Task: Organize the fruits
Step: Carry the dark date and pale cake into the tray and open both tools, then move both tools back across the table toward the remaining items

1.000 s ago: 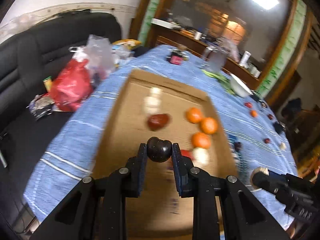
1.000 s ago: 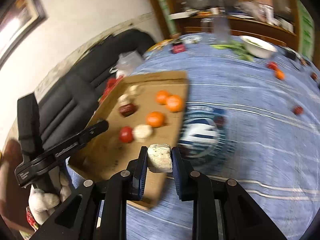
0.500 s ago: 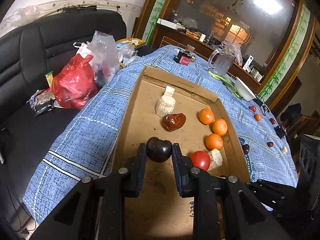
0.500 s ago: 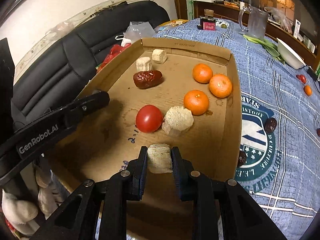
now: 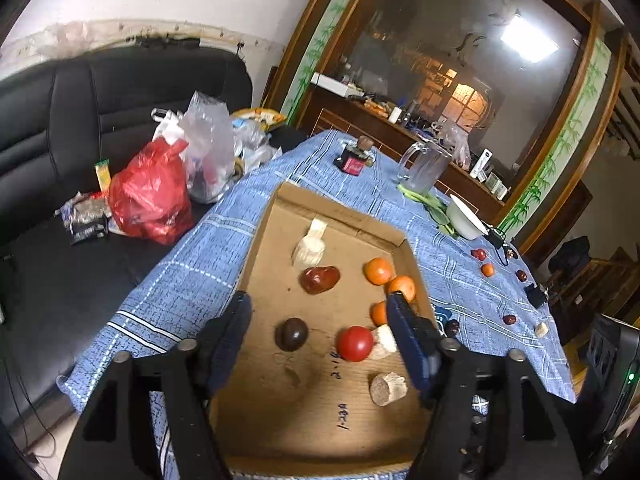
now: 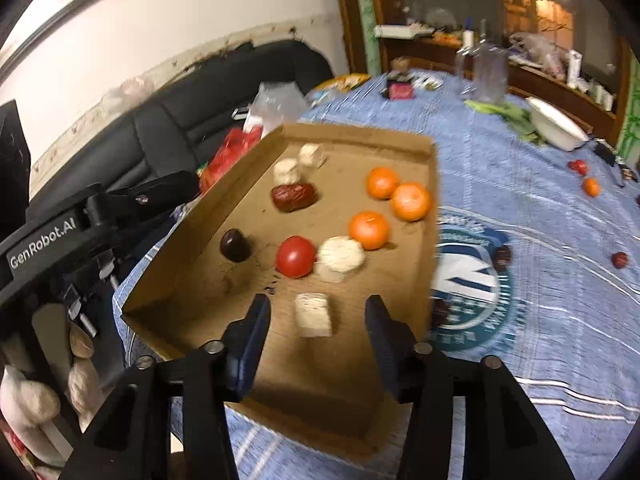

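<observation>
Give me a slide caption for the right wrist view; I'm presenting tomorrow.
Open right hand-held gripper over a pale chunk in the cardboard tray of sorted fruit.

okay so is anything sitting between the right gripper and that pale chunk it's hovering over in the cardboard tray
Nothing visible. The right gripper has open jaws on either side of the pale chunk, which lies alone on the cardboard tray; the tomato sits farther in.

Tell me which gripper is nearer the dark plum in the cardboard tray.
Left. The left gripper is open with the dark plum lying between its fingers. The right gripper is open around the pale chunk, nearer the tray's front edge, with the plum off to its left.
</observation>
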